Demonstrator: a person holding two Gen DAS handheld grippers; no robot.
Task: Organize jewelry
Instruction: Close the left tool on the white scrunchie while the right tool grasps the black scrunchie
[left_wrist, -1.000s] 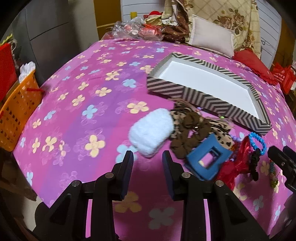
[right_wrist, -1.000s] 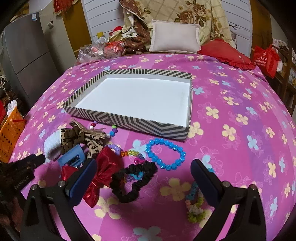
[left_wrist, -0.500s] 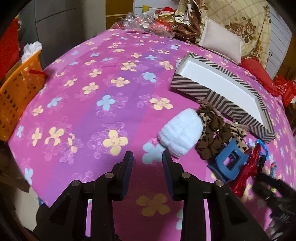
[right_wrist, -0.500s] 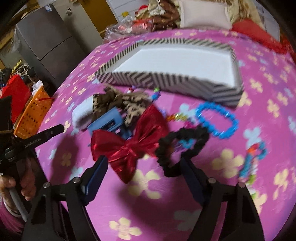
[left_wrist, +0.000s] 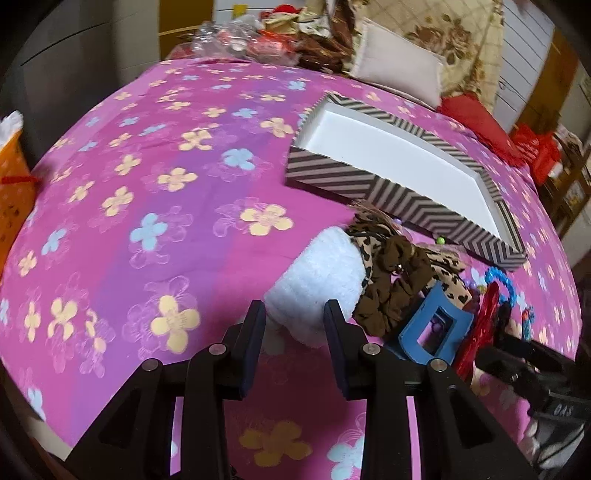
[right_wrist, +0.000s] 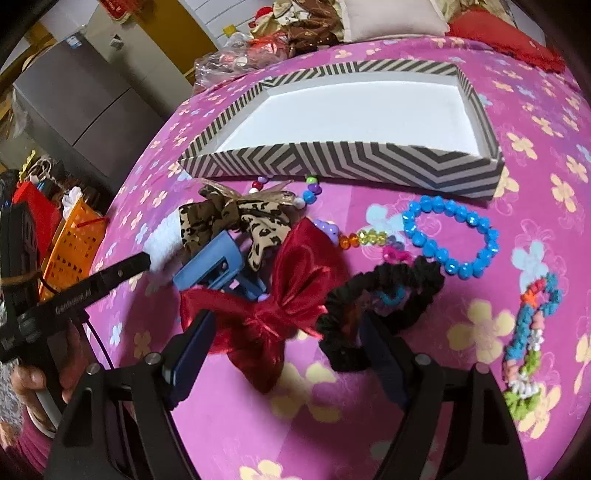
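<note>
Now, through your left wrist camera, your left tool (left_wrist: 293, 321) stands part open with its two fingers astride the near end of the white fluffy scrunchie (left_wrist: 321, 284); the pads sit just beside the fluff, and no squeeze on it shows. At 2 o'clock from the scrunchie lie a leopard-print bow (left_wrist: 373, 240) and a brown scrunchie (left_wrist: 391, 295), touching one another. A blue claw clip (left_wrist: 430, 326) lies at 4 o'clock from the brown scrunchie, and a red bow (left_wrist: 480, 328) shows edge-on just beyond it. The chevron-striped box (left_wrist: 332, 177) sits at 1 o'clock, white inside, on the pink flowered bedspread (left_wrist: 147, 184). Your right tool (left_wrist: 517, 354) comes in at the right edge.

Next, through your right wrist camera, your right tool (right_wrist: 284, 332) is wide open, with the red bow (right_wrist: 280, 295) lying between its fingers; whether either pad touches it, you cannot tell. The right finger sits at the near edge of a black scrunchie (right_wrist: 388, 295). A blue beaded bracelet (right_wrist: 450, 232) lies at 1 o'clock from that scrunchie, near the box (right_wrist: 347, 158). A multicoloured beaded bracelet (right_wrist: 528, 336) lies at 3 o'clock, well apart. The left tool (right_wrist: 144, 260) reaches to the white scrunchie (right_wrist: 162, 240) at 10 o'clock, held in a hand (right_wrist: 40, 380).
</note>
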